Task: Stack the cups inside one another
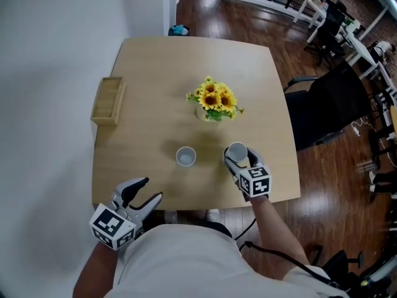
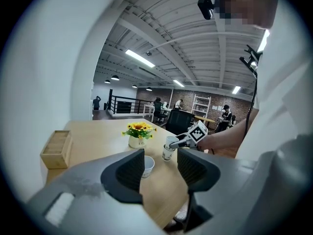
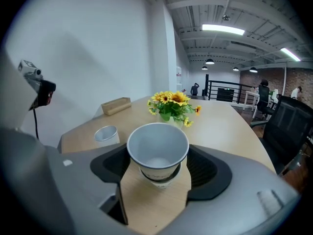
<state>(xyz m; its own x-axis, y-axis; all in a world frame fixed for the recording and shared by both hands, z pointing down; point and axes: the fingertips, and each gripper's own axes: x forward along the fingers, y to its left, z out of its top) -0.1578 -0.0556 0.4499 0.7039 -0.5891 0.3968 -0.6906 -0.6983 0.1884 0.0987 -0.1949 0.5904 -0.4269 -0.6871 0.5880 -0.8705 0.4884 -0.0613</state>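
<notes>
A white paper cup [image 1: 237, 151] sits between the jaws of my right gripper [image 1: 238, 160], which is shut on it. In the right gripper view this cup [image 3: 158, 148] rests in a second cup whose rim [image 3: 159, 178] shows just beneath it on the table. In the left gripper view the pair [image 2: 168, 148] stands by the sunflowers, the upper cup a little tilted. A single loose cup [image 1: 185, 157] stands upright on the table to the left of them. My left gripper [image 1: 152, 189] hangs open over the table's front edge, holding nothing.
A pot of sunflowers [image 1: 214, 102] stands mid-table behind the cups. A wooden box [image 1: 108, 100] lies at the left edge of the light wooden table [image 1: 155, 73]. A black office chair [image 1: 329, 107] stands to the right, and a white wall runs along the left.
</notes>
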